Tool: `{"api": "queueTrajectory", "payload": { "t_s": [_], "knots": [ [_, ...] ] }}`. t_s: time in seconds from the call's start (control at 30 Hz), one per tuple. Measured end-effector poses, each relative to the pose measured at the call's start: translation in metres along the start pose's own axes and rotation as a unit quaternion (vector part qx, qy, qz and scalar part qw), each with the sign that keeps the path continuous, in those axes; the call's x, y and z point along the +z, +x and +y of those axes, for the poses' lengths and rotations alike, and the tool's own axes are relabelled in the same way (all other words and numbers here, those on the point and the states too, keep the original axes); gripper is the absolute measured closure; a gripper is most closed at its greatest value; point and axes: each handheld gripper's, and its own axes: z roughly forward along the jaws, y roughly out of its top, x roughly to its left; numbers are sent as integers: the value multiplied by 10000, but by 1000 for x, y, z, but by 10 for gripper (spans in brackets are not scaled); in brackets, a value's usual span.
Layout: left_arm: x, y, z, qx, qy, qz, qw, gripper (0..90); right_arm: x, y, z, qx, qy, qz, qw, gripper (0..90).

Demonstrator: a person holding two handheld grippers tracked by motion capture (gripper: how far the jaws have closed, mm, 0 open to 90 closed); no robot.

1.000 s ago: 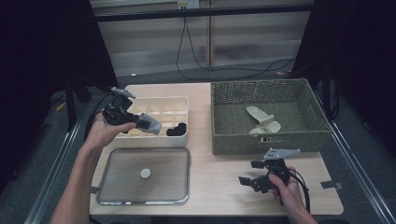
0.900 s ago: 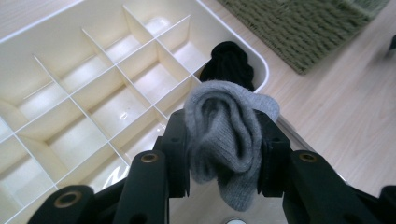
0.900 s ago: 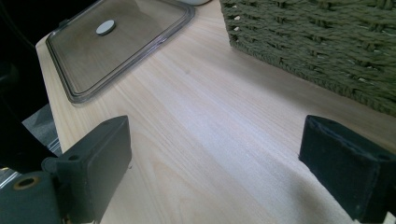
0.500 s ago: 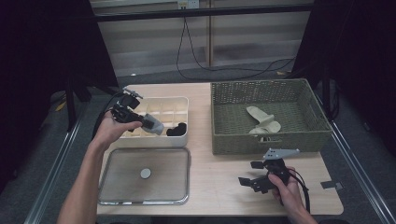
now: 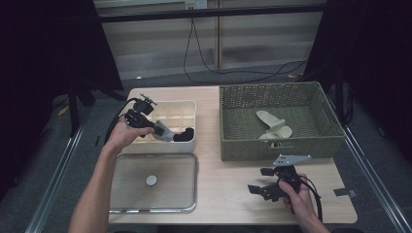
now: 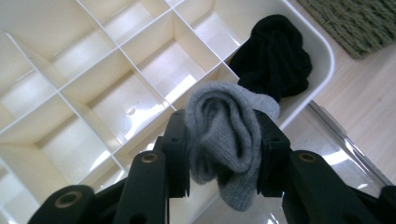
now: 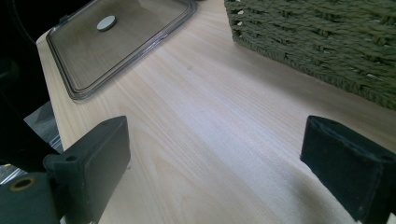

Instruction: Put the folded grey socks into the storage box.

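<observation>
Left hand-held gripper (image 6: pixel 223 161) clamped on rolled grey sock (image 6: pixel 226 140), over divided white box (image 6: pixel 93 93), beside black sock (image 6: pixel 273 58). Sock soft, light, squashy; grip across bundle middle. Right hand-held gripper (image 7: pixel 219 175) jaws apart, over bench (image 7: pixel 210 116).

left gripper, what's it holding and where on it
The left gripper is shut on a rolled grey sock, pinched across the middle of the roll, above the divided box.
</observation>
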Motion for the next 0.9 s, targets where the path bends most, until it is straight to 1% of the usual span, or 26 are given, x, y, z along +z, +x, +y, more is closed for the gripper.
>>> {"api": "queueTrajectory", "payload": {
  "t_s": [0.03,0.07,0.13,0.27,0.37,0.4,0.47,0.5,0.53,0.6,0.67,0.73,0.87,0.9],
  "knots": [
    [5,0,1,3,46,13,10000,635,0,0,0,-16,1,-1,10000,79],
    [11,2,2,5,145,12,9999,636,1,0,0,-7,2,8,10000,79],
    [13,3,2,-26,120,-2,9999,636,1,1,0,4,15,9,10000,78],
    [16,3,3,-14,138,-35,9999,636,2,0,-1,-3,42,21,10000,77],
    [20,1,3,3,209,-71,9998,637,2,1,-1,19,65,20,10000,72],
    [24,-1,4,50,260,-75,9996,637,2,1,-1,16,66,35,10000,71],
    [25,-3,4,41,260,-106,9996,637,2,1,-1,14,73,37,10000,71],
    [26,-4,5,114,347,-79,9993,638,3,1,-1,-8,62,46,10000,71],
    [28,-4,6,132,335,-70,9993,639,3,1,-1,-2,70,45,10000,71],
    [30,-4,6,143,395,-87,9991,640,3,1,0,-8,69,46,10000,71],
    [32,-3,5,59,361,-116,9993,641,3,2,0,5,91,43,9999,70],
    [33,-2,5,17,364,-142,9992,643,3,2,0,8,93,41,9999,67],
    [39,-5,7,75,468,-140,9988,644,4,2,0,12,101,46,9999,67],
    [40,-5,7,73,512,-170,9985,645,4,2,0,11,99,50,9999,66]
  ]
}}
